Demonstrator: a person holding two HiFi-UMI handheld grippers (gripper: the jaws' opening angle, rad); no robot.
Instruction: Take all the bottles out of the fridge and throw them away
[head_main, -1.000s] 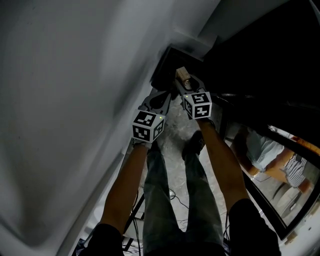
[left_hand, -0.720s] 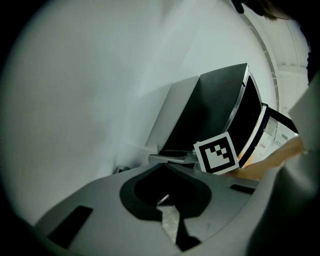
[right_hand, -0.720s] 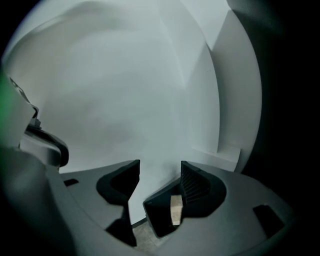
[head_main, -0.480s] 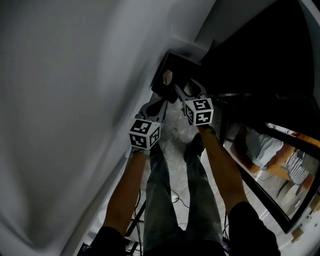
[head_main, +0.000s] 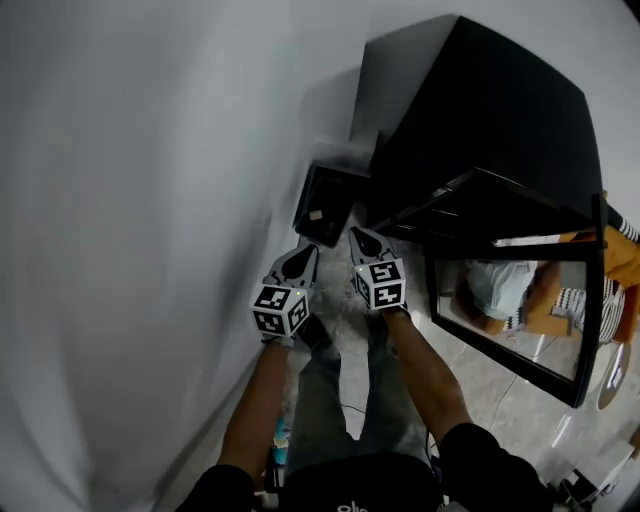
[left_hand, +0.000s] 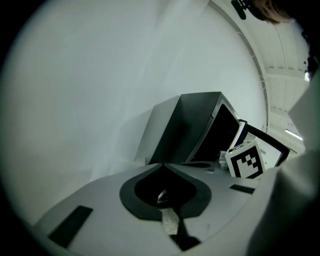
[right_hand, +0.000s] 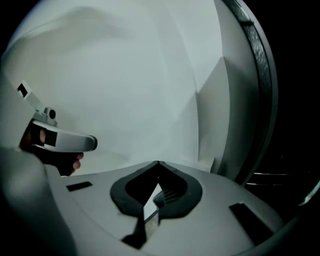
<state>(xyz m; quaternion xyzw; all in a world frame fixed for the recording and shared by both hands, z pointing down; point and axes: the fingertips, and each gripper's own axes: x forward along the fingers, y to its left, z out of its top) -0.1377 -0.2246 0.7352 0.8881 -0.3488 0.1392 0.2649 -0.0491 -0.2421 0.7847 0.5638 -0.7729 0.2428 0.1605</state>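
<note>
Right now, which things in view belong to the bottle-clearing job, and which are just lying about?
Job: black fridge; its open glass door; black bin; pale item inside it; left gripper, jaws shut, empty; right gripper, jaws just closed, empty.

Lying about: floor cable; orange and striped things at right edge, unidentifiable.

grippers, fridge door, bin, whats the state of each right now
left gripper, shut, empty
right gripper, shut, jaws just closed, nothing between them
fridge door, open
black bin, open-topped, small pale thing lying inside
</note>
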